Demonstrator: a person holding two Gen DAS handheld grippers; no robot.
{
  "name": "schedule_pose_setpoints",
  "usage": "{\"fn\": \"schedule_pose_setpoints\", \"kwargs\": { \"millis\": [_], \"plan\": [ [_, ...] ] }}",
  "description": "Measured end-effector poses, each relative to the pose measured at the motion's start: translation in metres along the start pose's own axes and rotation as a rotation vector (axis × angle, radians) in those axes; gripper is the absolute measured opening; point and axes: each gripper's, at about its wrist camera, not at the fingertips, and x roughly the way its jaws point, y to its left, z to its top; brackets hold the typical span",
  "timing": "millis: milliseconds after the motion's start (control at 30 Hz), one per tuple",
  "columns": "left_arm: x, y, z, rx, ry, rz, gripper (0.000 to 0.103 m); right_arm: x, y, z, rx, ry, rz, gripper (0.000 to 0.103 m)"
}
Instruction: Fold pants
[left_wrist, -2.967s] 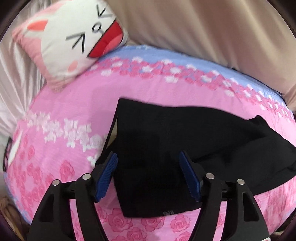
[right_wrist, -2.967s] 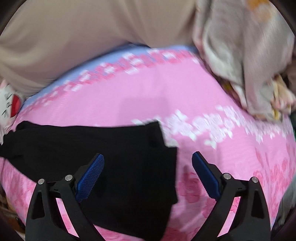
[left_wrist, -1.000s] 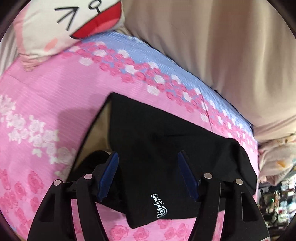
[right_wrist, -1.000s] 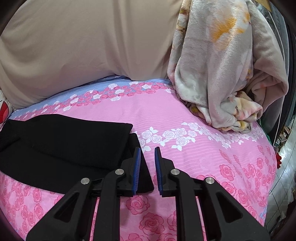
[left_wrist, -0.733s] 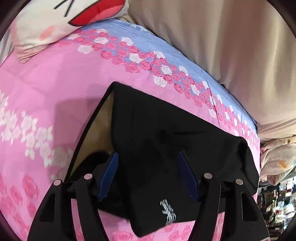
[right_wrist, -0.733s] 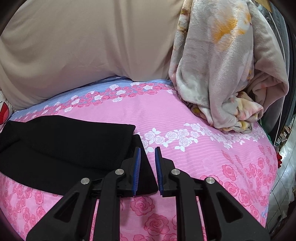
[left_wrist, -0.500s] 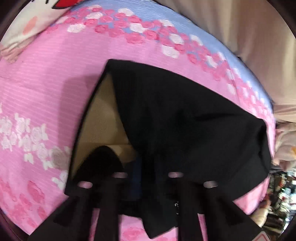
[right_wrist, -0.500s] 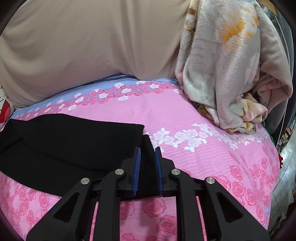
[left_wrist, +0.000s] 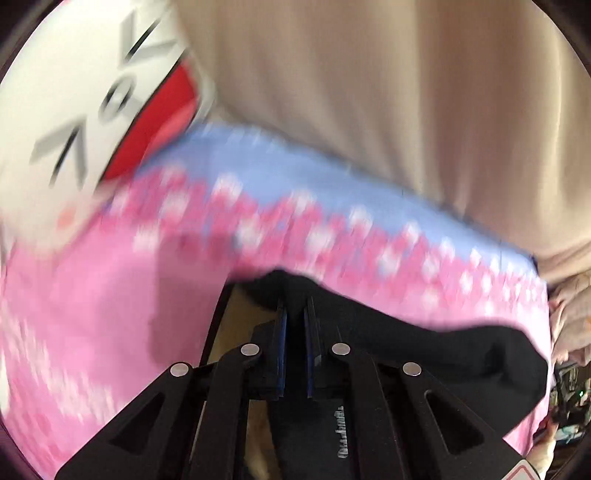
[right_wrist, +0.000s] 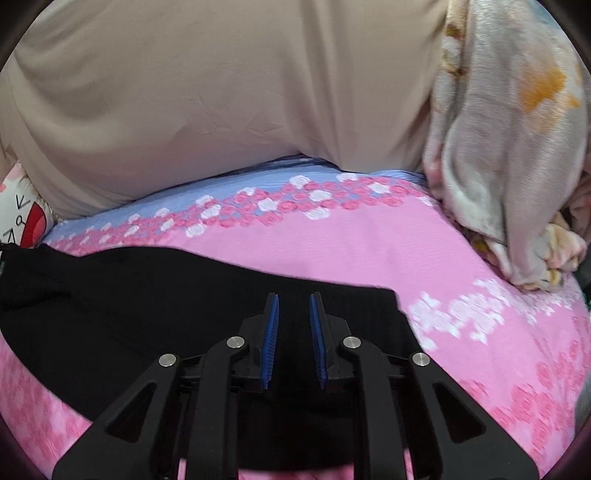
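Black pants (right_wrist: 155, 295) lie flat on the pink flowered bed (right_wrist: 369, 258), long axis running side to side across both views, parallel to the blue strip of the sheet along the beige back cushion (right_wrist: 221, 92); each hand-held gripper sits at one end of that axis.

Left hand-held gripper (left_wrist: 294, 314): jaws just drawn together, clamped on the left end, where the pale lining (left_wrist: 236, 317) shows at the opening; cloth rises between the blue pads; view smeared.

Right hand-held gripper (right_wrist: 294, 301): jaws close together, clamped on the black cloth near the right end, whose edge lies just to its right.

Judgement: both ends held, neither arm nearer; the fold probably goes across the long axis, away toward the cushion.

Cartoon pillow (left_wrist: 74, 103) far left; crumpled blanket (right_wrist: 509, 140) far right, both apart from the pants.
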Motion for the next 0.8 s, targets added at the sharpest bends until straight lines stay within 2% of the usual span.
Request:
{"fn": "schedule_pose_setpoints", "kwargs": {
  "millis": [67,133,233,267,300,333,367,400,433,500,533,567,600,667,733,767,800],
  "plan": [
    [-0.023,-0.021,0.023,0.034,-0.066,-0.080,0.005,0.002,0.012,0.010,0.007,-0.022,0.030,0.017],
    [-0.065,-0.041,0.020,0.131,-0.144,-0.167,0.006,-0.005,0.025,0.011,-0.015,-0.030,0.065,0.017],
    [-0.105,-0.034,-0.024,0.220,-0.207,-0.209,0.007,-0.012,0.038,-0.005,-0.052,0.003,0.101,0.024],
    [-0.112,-0.020,-0.050,0.237,-0.215,-0.199,0.007,-0.012,0.042,-0.011,-0.060,0.024,0.115,0.027],
    [-0.110,-0.004,-0.076,0.248,-0.199,-0.166,0.008,-0.012,0.047,-0.016,-0.066,0.044,0.128,0.037],
    [-0.099,0.018,-0.101,0.230,-0.170,-0.119,0.008,-0.010,0.054,-0.022,-0.067,0.069,0.154,0.049],
    [-0.085,0.034,-0.119,0.206,-0.129,-0.089,0.007,-0.008,0.062,-0.024,-0.072,0.085,0.180,0.054],
    [-0.067,0.051,-0.135,0.181,-0.089,-0.016,0.000,-0.005,0.079,-0.025,-0.101,0.101,0.224,0.056],
    [-0.045,0.069,-0.151,0.155,-0.038,0.070,0.000,-0.002,0.094,-0.023,-0.136,0.114,0.254,0.057],
    [-0.001,0.109,-0.179,0.049,0.088,0.135,0.000,0.005,0.150,-0.017,-0.301,0.115,0.301,0.061],
    [0.008,0.118,-0.186,0.009,0.099,0.133,0.000,0.007,0.177,-0.016,-0.381,0.105,0.336,0.068],
    [-0.001,0.123,-0.190,-0.019,-0.002,0.101,0.000,0.009,0.198,-0.015,-0.440,0.098,0.357,0.073],
    [-0.007,0.126,-0.190,-0.058,-0.039,0.064,0.000,0.011,0.233,-0.017,-0.542,0.088,0.385,0.080],
    [-0.017,0.121,-0.186,-0.090,-0.074,-0.003,0.001,0.014,0.280,-0.023,-0.696,0.054,0.402,0.081],
    [-0.025,0.107,-0.181,-0.070,-0.074,-0.062,0.011,0.023,0.327,-0.027,-0.814,0.023,0.427,0.081],
    [-0.026,0.099,-0.180,-0.062,-0.060,-0.078,0.036,0.029,0.344,-0.027,-0.845,0.028,0.442,0.081],
    [-0.026,0.089,-0.179,-0.040,-0.027,-0.089,0.074,0.036,0.360,-0.027,-0.873,0.032,0.453,0.081]
  ]
}}
